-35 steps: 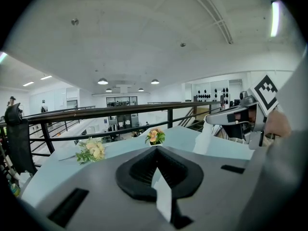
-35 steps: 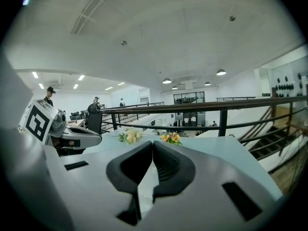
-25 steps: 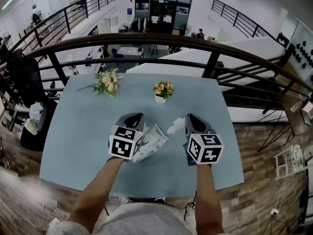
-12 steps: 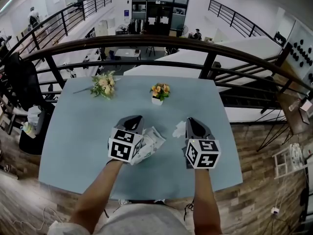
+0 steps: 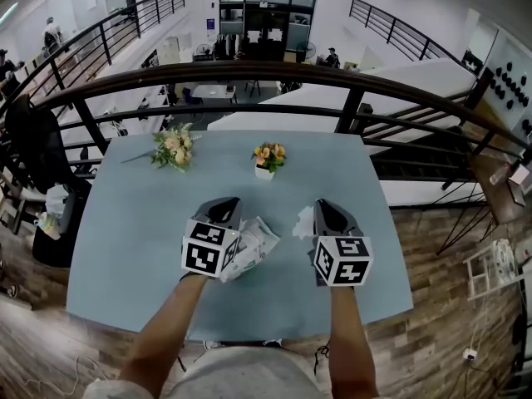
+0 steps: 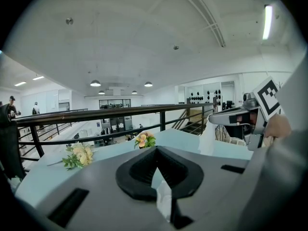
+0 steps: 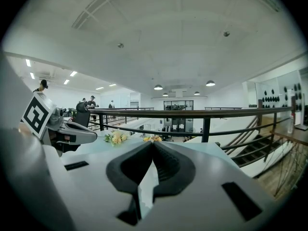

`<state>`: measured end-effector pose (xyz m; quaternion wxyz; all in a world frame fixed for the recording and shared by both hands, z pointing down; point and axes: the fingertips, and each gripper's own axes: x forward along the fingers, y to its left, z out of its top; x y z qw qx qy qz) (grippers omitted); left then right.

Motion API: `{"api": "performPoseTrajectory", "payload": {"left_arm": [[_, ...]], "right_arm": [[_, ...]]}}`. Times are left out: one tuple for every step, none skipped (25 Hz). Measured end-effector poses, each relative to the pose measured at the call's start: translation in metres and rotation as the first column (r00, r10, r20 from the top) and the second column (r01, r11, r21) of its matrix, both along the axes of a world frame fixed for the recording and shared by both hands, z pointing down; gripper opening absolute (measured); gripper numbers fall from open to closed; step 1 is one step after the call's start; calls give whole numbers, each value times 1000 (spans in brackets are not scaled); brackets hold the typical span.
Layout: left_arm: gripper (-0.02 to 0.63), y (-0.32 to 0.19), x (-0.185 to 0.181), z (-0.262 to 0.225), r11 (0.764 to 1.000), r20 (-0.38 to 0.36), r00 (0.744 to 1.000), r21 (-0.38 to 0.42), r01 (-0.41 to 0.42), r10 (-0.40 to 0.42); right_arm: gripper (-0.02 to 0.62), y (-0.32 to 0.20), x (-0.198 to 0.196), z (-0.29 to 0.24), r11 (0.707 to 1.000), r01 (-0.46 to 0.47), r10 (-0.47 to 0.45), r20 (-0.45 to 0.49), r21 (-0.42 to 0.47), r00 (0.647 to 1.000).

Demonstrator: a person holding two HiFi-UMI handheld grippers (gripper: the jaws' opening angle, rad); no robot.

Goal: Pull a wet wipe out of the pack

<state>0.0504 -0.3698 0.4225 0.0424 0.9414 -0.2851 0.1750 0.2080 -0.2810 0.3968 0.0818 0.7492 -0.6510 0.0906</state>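
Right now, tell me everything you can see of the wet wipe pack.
The wet wipe pack is a soft white pouch with some green print, crinkled film by its look, creased rather than flat. The left gripper is shut on one edge of it, and it hangs tilted beneath that gripper, over the blue table. Whether its lower end rests on the table cannot be told. The wipe in the shut right gripper looks clear of it.

Grey left gripper (image 5: pixel 224 206) and right gripper (image 5: pixel 322 209), black-and-white marker cubes (image 5: pixel 206 252), black ribbed jaws; light grey shirt (image 5: pixel 241 374).
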Motion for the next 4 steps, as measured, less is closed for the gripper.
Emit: {"api": "performPoseTrajectory", "payload": {"left_arm": [[-6,0,0,0,1000,0,1000,-1,1,-1],[-6,-1,-1,0,1000,0,1000,-2,1,-1],[-6,-1,-1,0,1000,0,1000,-2,2,-2],[-6,-1,-1,1,1000,0,1000,-3,4,-4]], "right_arm": [[9,0,0,0,1000,1,-1,0,-1,1000],[11,-1,0,0,1000,3,-3,0,-2,1000],[11,-1,0,0,1000,5,-5,0,-3,1000],[11,-1,0,0,1000,6,-6,-1,-4,1000]]}}
